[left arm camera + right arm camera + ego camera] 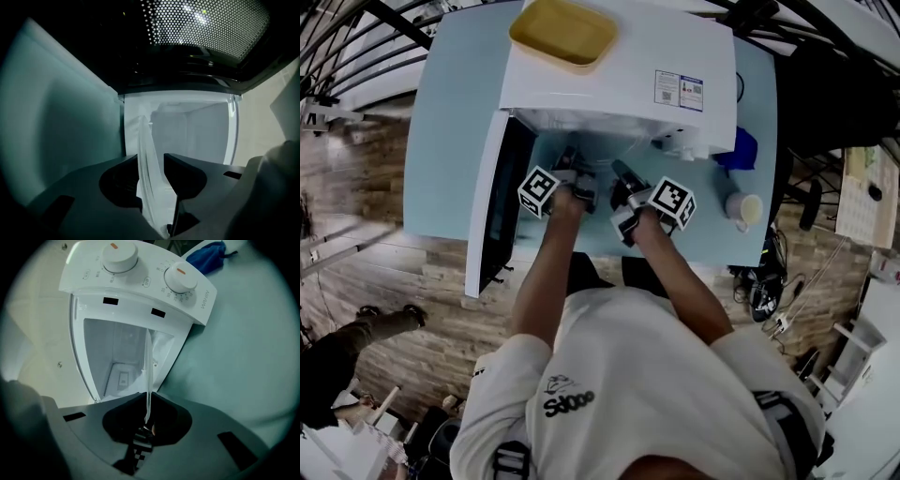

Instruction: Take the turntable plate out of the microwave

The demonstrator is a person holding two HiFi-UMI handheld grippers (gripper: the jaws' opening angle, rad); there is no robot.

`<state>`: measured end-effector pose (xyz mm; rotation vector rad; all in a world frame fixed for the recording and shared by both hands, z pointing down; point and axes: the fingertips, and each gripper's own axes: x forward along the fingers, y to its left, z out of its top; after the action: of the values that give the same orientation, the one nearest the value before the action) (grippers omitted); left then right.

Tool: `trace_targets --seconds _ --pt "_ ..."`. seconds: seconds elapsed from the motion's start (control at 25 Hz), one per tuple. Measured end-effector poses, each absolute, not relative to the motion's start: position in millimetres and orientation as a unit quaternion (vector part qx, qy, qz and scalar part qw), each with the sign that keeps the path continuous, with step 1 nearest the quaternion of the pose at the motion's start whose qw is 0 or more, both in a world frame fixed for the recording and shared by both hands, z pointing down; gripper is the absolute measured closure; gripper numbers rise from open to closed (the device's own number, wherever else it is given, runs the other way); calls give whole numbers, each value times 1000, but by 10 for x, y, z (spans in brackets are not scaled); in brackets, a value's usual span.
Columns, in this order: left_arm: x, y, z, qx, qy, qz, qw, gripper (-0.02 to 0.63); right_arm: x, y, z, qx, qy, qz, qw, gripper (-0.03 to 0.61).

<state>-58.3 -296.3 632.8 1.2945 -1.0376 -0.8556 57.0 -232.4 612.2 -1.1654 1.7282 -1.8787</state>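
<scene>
- The right gripper (pixel 147 397) is nearest, at the lower centre of the right gripper view. Its jaws are pressed together on the thin rim of the turntable plate (pixel 148 359).
- The left gripper (pixel 151 158) has its jaws spread. The same plate's rim passes between them, low in the centre of the left gripper view. There is a clear gap on the right side, so I judge it is not pinching.
- The plate is seen edge-on in both gripper views. It reaches from the jaws up toward the open cavity, at the mouth of the microwave (pixel 619 75).
- It looks like clear glass, so I expect it is stiff, rather heavy, smooth and easy to break. One narrow pinch may slip or let it tilt. Holding the rim at two well-apart places and keeping it level seems safer.
- Farther away, the door (pixel 492 206) stands open at the left of the head view, and a yellow tray (pixel 562 33) lies on top of the microwave, at the upper centre.
</scene>
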Motion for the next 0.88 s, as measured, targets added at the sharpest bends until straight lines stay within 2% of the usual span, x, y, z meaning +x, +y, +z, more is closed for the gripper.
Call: trace_targets --seconds 0.32,0.44,0.6,0.88 --pt "-490 -3029 6330 561 -409 -383 610 466 564 -2193 6133 -407 603 -666 166 554" --pt "-478 -3035 6356 560 -404 -377 617 493 560 -2159 6148 -409 602 -665 166 554" --pt "-450 -2989 6402 553 -401 -373 628 568 576 -2092 6205 -408 604 -665 164 554" --pt "-469 -2861 6402 557 -410 -358 627 573 611 -2106 6284 -388 622 -663 151 549"
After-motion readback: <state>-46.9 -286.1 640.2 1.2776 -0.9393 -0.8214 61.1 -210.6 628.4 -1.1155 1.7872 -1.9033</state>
